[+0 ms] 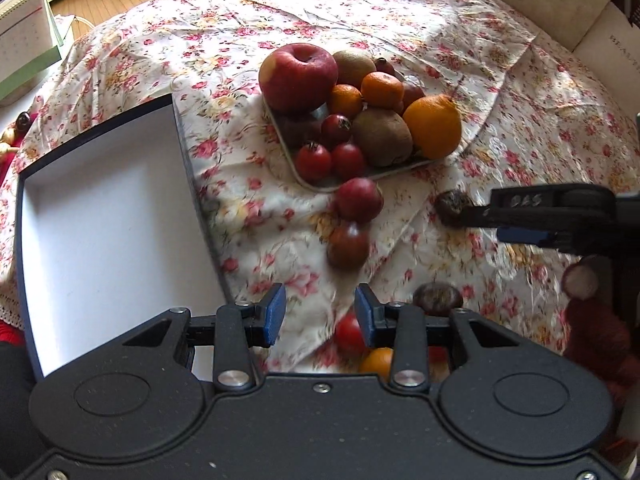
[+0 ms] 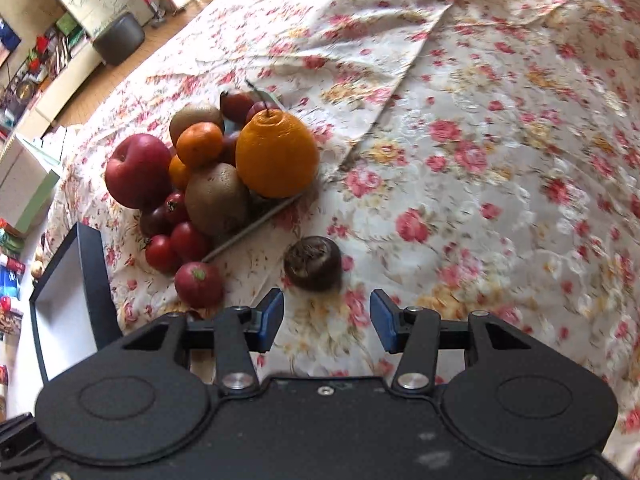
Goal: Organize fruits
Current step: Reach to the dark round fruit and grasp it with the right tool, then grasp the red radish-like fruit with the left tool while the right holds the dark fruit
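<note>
Evidently the step in hand is picking up the dark brown, squat round fruit with a rough fibrous top (image 2: 313,264), which lies alone on the floral cloth (image 2: 480,160) at centre frame, just ahead of the right claw (image 2: 327,320). That claw stands wide and empty; it should straddle the fruit evenly, then close gently. Matte and dull-skinned, it looks firm. Lower in the left view, the left claw (image 1: 320,312) is narrower and empty. Left of it sits the open, white-lined dark box (image 1: 100,216), with the heaped fruit tray (image 1: 316,186) at upper centre.
</note>
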A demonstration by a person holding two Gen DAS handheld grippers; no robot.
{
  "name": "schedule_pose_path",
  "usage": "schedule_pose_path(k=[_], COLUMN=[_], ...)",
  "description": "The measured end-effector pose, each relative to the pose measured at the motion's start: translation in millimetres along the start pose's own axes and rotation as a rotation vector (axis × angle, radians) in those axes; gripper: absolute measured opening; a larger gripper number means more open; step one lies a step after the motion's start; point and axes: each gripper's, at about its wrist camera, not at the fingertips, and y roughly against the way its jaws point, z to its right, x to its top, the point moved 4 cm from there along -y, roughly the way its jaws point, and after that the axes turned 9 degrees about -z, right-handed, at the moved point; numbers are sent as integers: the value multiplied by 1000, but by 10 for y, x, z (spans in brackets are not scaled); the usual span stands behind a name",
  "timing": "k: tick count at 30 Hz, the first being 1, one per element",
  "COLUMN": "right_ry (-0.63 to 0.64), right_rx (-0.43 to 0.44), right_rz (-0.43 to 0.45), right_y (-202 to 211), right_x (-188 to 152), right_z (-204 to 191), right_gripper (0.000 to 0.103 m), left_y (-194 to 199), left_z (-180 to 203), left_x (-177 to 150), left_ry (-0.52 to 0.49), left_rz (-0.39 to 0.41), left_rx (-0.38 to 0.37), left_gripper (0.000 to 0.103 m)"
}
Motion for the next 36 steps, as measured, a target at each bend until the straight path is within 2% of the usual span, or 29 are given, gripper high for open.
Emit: schedule_pose_path(k=[5,9,10,11,12,20,27,36], right_ry=[11,32,42,57,73,56,55,63], right_rx=[-37,-81,-95,-110,-118,-76,-48,-28], right_rz=[-21,6,23,37,45,35,63,52], right_y=[-293,-468,-485,-482,-472,-312,-176,-169], right_x=[131,220,229,231,228,135,-19,-147], right_z=[-85,-131,-144,-161,-176,43,208,221], right_gripper=[52,52,50,43,43,43,43,43], left_y=[-108,-194,-216,-240,-266,-485,-641,-739], left_z=[-12,24,36,50,69,249,465,499], left_x=[184,313,343,369,390,532,574,533], left_ry=[30,31,35,35,33,69,16,49], left_rz=[-3,-2,-3,-3,-3,-9,-6,1], left_rx=[-6,-4,-7,-13,-19,-107,9,91], left_gripper=[46,46,46,46,46,46,46,49])
